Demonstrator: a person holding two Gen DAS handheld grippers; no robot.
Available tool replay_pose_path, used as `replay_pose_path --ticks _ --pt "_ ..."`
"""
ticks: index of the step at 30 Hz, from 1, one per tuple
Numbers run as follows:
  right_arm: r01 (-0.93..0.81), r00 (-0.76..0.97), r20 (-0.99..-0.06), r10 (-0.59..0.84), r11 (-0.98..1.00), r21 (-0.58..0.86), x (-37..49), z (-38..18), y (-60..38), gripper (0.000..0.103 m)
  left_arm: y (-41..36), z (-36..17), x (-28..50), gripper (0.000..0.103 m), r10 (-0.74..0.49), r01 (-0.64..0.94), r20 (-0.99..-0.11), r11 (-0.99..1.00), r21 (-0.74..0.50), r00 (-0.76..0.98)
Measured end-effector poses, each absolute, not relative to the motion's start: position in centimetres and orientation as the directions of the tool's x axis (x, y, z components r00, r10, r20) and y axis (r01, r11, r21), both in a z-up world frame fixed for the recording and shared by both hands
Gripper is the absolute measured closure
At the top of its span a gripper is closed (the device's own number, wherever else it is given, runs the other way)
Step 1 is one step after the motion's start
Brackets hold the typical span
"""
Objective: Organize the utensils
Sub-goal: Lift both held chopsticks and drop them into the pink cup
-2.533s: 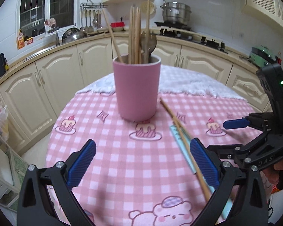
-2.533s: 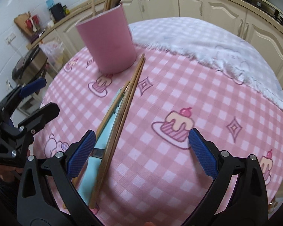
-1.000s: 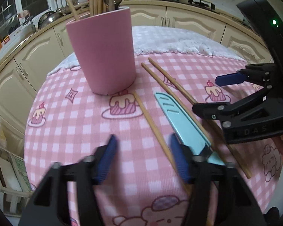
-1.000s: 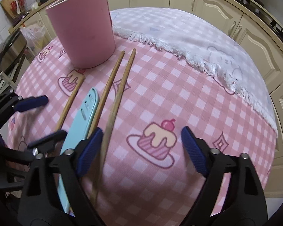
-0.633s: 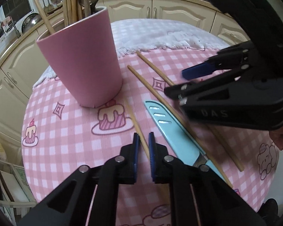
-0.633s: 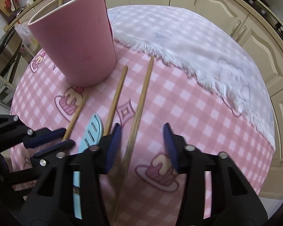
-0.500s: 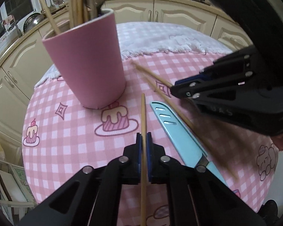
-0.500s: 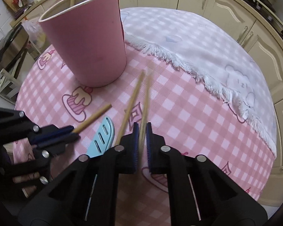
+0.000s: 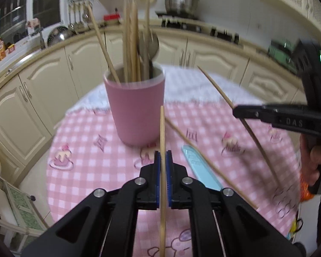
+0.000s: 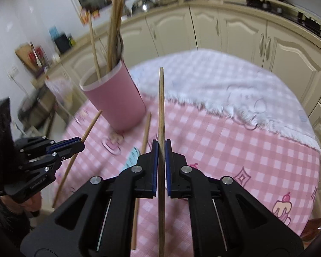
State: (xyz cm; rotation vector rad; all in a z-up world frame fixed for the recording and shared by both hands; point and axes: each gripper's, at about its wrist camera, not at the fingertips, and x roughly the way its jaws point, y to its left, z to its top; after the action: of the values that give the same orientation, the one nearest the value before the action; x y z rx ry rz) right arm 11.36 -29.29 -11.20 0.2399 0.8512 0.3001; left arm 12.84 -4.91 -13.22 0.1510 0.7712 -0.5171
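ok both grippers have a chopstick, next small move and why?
Probably carry both toward the pink cup and tip them in. The left gripper is shut on one chopstick and the right gripper on another chopstick, both clear of the table. The cup already holds upright chopsticks. One chopstick and a blue knife remain on the cloth.

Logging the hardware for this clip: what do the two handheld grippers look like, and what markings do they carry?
Both are black plastic scissor-style frames with silver pivot bolts and ribbed blue pads on the fingers. The left gripper has small white lettering on its side, unreadable here. The right gripper reads "DAS" in grey and has a green indicator light on its black housing.
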Motion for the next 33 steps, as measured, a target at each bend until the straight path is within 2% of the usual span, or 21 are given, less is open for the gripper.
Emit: replay_pose_path --ticks 9,20,29,33 --pt "-0.183 0.783 -0.495 0.376 0.900 0.395 10.2 -6.2 -30.7 0.097 -3.4 -7.2 13.0 0.099 -0.460 0.467 -0.476 0.877 -0.111 0.750" --pt "-0.250 0.875 -0.292 0.386 0.876 0.412 13.1 0.4 -29.0 0.097 -2.9 -0.3 14.8 0.099 -0.485 0.460 -0.247 0.874 -0.156 0.839" --pt "-0.292 0.917 -0.152 0.369 0.880 0.374 17.6 4.5 -26.4 0.096 -3.3 3.4 18.7 0.098 -0.492 0.470 -0.100 0.863 -0.183 0.865" --pt "-0.303 0.917 -0.133 0.376 0.873 0.383 19.2 4.7 -25.7 0.096 -3.9 4.3 20.4 0.098 -0.485 0.470 -0.054 0.864 -0.179 0.873"
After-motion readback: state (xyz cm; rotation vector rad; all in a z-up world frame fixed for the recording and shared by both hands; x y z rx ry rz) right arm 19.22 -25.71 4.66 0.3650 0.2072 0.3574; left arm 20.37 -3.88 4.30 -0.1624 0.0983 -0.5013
